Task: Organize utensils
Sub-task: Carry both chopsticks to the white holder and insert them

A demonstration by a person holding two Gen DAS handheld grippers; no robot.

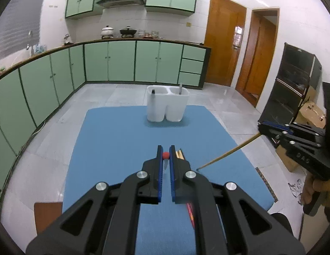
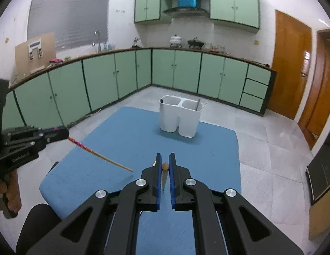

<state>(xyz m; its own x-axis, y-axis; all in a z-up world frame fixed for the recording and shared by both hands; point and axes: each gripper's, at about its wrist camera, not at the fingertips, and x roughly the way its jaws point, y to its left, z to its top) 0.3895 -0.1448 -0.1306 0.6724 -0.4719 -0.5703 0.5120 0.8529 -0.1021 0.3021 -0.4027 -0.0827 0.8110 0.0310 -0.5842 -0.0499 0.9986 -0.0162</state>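
A white two-compartment utensil holder [image 1: 167,104] [image 2: 180,115] stands at the far end of the blue mat [image 1: 122,140] [image 2: 203,148], with a dark-tipped utensil in its left cup and a metal one in its right cup. My left gripper [image 1: 166,155] is shut on a red-ended chopstick [image 1: 166,155], which points down at the mat; it also shows in the right wrist view [image 2: 101,157]. More chopsticks [image 1: 179,154] lie on the mat beside its right finger. My right gripper [image 2: 165,165] is shut on a plain wooden chopstick [image 2: 165,166]; the left wrist view shows that chopstick [image 1: 228,152] with its tip at the mat.
The mat lies on a low table over a grey tiled floor. Green cabinets [image 2: 122,78] line the far and left walls. Wooden doors [image 1: 224,42] and a black shelf unit [image 1: 292,80] stand at the right, with cardboard boxes [image 1: 309,114] nearby.
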